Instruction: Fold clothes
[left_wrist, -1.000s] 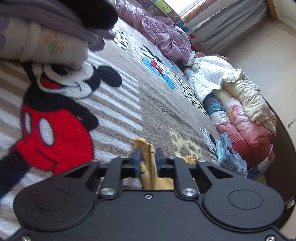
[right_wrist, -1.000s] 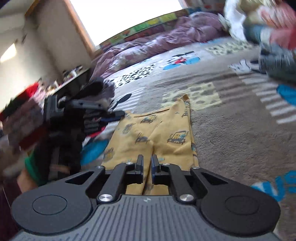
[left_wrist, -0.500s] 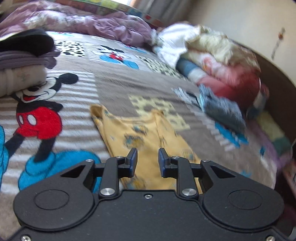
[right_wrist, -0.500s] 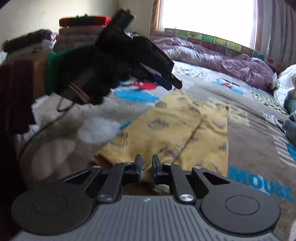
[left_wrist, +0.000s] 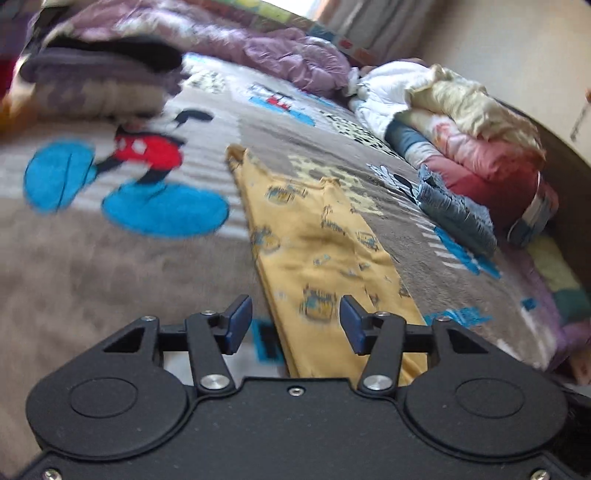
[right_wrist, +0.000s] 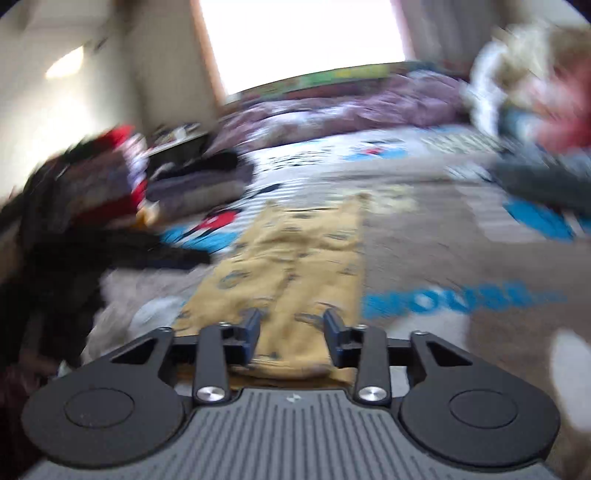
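Note:
A pair of yellow trousers (left_wrist: 317, 236) printed with small vehicles lies flat and lengthwise on the cartoon-mouse blanket (left_wrist: 110, 258). My left gripper (left_wrist: 295, 317) hovers over its near end. Its jaws are opening and the blue pads stand apart, pressing on nothing. In the right wrist view the same trousers (right_wrist: 295, 258) stretch away from my right gripper (right_wrist: 293, 325). Its jaws are opening too, with the near hem lying under the gap and no pad touching cloth. A person's black-gloved hand (right_wrist: 110, 258) shows as a dark blur at the left.
Folded clothes are stacked at the back left (left_wrist: 103, 85). A purple duvet (left_wrist: 295, 55) lies along the far edge under the window (right_wrist: 303, 37). Piled bedding (left_wrist: 461, 122) and a denim garment (left_wrist: 454, 210) crowd the right side.
Both grippers have drawn back along the trousers to the near end. Their jaws, narrow before, now stand apart. The left gripper no longer has yellow cloth between its pads.

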